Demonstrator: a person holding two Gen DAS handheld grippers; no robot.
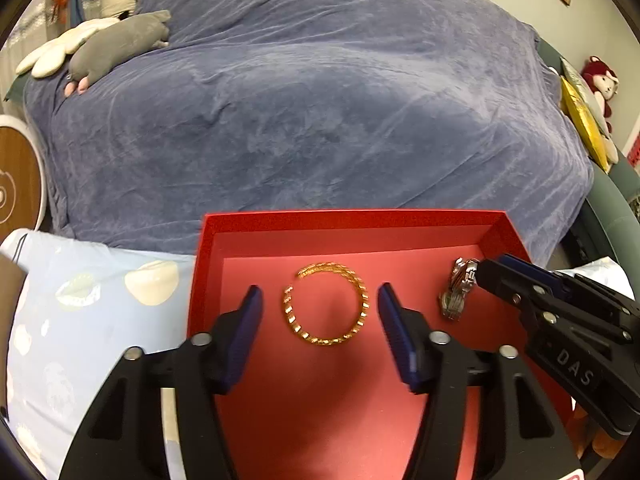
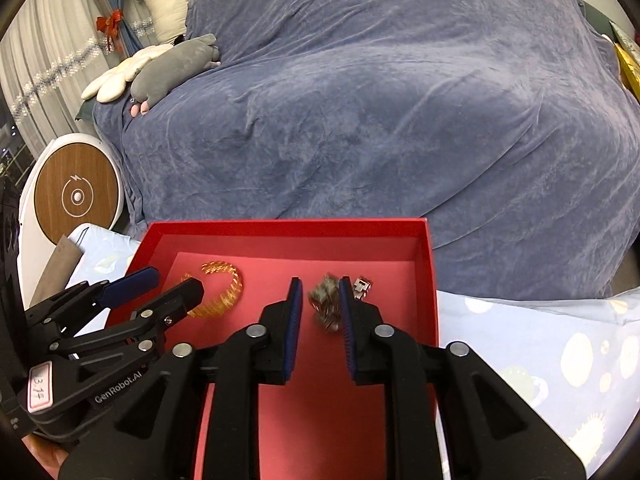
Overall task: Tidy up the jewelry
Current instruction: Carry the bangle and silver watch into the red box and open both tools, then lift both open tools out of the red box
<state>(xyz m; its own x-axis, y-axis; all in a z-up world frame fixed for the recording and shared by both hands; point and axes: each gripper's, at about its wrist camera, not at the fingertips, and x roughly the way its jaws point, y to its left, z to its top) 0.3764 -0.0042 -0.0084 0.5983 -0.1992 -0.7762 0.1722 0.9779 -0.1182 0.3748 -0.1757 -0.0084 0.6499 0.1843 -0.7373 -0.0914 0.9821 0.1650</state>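
Blanket [image 1: 320, 100] behind box [image 1: 352, 216] — unobstructed.

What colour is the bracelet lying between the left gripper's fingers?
Gold, with a twisted, ridged texture. The bracelet shows best in the left wrist view, on the red box floor.

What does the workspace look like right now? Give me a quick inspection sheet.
Surface: patterned light-blue bedding, with the red box resting on it.
Job's things: gold bracelet and silver watch both lie inside the box.
Clutter: nothing seen in the box.
Grippers: left gripper open, straddling the bracelet; right gripper open around the watch.
Cables: nothing seen.
Surroundings: blue blanket, grey plush toy, round wooden-faced device.
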